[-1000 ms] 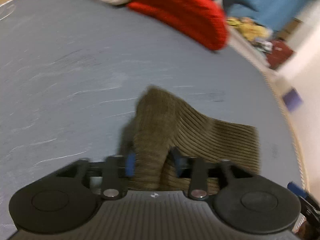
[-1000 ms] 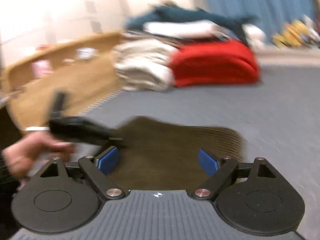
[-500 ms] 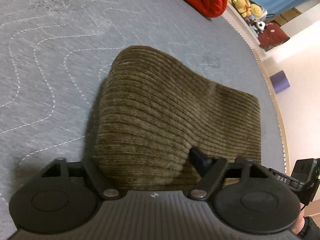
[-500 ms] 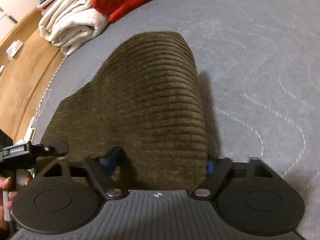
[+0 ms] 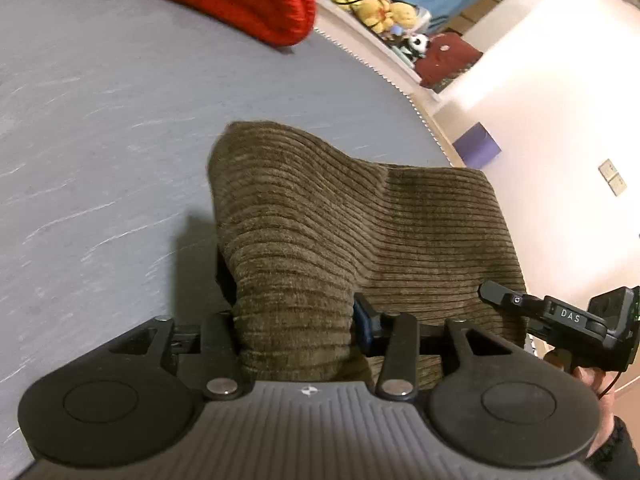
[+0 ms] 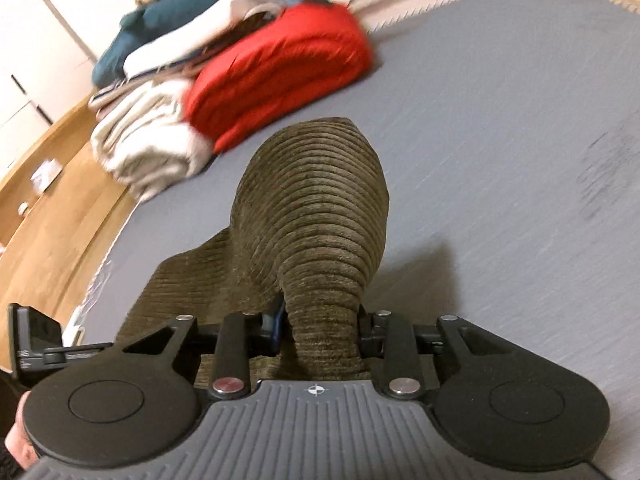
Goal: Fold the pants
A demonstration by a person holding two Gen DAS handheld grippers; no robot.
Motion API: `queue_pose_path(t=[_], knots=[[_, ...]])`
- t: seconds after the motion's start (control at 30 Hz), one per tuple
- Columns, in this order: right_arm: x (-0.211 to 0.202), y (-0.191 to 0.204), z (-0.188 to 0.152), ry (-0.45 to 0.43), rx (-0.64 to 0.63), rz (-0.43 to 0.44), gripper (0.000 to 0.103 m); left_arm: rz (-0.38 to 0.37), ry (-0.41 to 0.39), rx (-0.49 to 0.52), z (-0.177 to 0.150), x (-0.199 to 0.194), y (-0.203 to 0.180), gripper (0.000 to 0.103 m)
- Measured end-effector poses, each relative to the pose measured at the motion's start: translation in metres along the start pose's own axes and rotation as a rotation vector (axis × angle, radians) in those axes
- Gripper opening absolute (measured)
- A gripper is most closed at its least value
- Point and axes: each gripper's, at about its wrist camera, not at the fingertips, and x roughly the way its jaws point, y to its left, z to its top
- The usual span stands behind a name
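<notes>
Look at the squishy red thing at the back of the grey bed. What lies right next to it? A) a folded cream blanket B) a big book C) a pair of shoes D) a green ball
A: in the right wrist view a folded cream blanket lies right against the red bundle on the grey bed, beyond the brown corduroy pants.

The left gripper (image 5: 296, 320) points down at a slant with the brown corduroy pants (image 5: 360, 220) bunched between its fingers (image 5: 362, 322), and its jaws are closing on the cloth. The right gripper (image 6: 320, 328), just beside the pants' other edge, is closing too, a narrow gathered fold pinched between its fingers (image 6: 276, 326). A bare hand (image 5: 588, 376) shows behind the right gripper.
</notes>
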Motion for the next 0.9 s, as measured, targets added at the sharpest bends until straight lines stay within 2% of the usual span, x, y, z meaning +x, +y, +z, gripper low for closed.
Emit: queue_pose_path(t=[0.03, 0.07, 0.1, 0.13, 0.2, 0.23, 0.3, 0.33, 0.37, 0.43, 0.5, 0.57, 0.6, 0.63, 0.7, 0.77, 0.83, 0.9], knots=[[-0.003, -0.012, 0.005, -0.017, 0.000, -0.021, 0.032, 0.037, -0.001, 0.015, 0.001, 0.008, -0.007, 0.057], [-0.004, -0.024, 0.009, -0.032, -0.007, -0.056, 0.034, 0.107, -0.018, 0.041, 0.003, 0.012, -0.015, 0.060], [-0.002, -0.036, 0.012, -0.046, -0.021, -0.108, 0.041, 0.155, -0.037, 0.059, 0.003, 0.016, -0.021, 0.061], [0.000, -0.047, 0.017, -0.068, -0.039, -0.203, 0.046, 0.187, -0.059, 0.070, 0.004, 0.013, -0.025, 0.061], [-0.009, -0.067, 0.024, -0.137, -0.043, -0.385, 0.054, 0.207, -0.117, 0.095, 0.007, 0.002, -0.035, 0.060], [-0.016, -0.075, 0.029, -0.159, -0.021, -0.412, 0.054, 0.178, -0.132, 0.116, 0.007, -0.004, -0.041, 0.058], [-0.031, -0.080, 0.033, -0.165, 0.004, -0.340, 0.055, 0.102, -0.119, 0.176, 0.002, -0.013, -0.056, 0.045], [-0.035, -0.073, 0.033, -0.153, -0.033, -0.286, 0.055, 0.076, -0.100, 0.228, -0.003, -0.015, -0.064, 0.042], [-0.041, -0.069, 0.029, -0.136, -0.083, -0.244, 0.055, 0.067, -0.080, 0.282, -0.009, -0.015, -0.071, 0.038], [-0.037, -0.046, 0.016, -0.072, -0.224, -0.135, 0.055, 0.104, 0.004, 0.394, -0.025, -0.007, -0.081, 0.032], [-0.027, -0.028, -0.007, 0.039, -0.367, -0.047, 0.054, 0.149, 0.180, 0.417, -0.037, 0.017, -0.079, 0.030], [-0.008, -0.020, -0.033, 0.190, -0.471, -0.038, 0.052, 0.193, 0.303, 0.464, -0.055, 0.034, -0.073, 0.030], [0.004, -0.021, -0.047, 0.294, -0.507, -0.058, 0.052, 0.213, 0.343, 0.506, -0.065, 0.041, -0.073, 0.030], [0.011, -0.024, -0.062, 0.354, -0.540, -0.072, 0.052, 0.222, 0.354, 0.543, -0.072, 0.043, -0.076, 0.030], [0.008, -0.022, -0.072, 0.350, -0.611, -0.069, 0.052, 0.234, 0.346, 0.586, -0.076, 0.041, -0.085, 0.031], [0.005, -0.026, -0.063, 0.381, -0.571, -0.060, 0.052, 0.217, 0.319, 0.578, -0.070, 0.035, -0.089, 0.031], [0.004, -0.030, -0.058, 0.408, -0.542, -0.056, 0.051, 0.185, 0.224, 0.555, -0.051, 0.027, -0.093, 0.031], [-0.001, -0.027, -0.069, 0.421, -0.574, -0.064, 0.050, 0.140, 0.100, 0.512, -0.034, 0.015, -0.096, 0.031]])
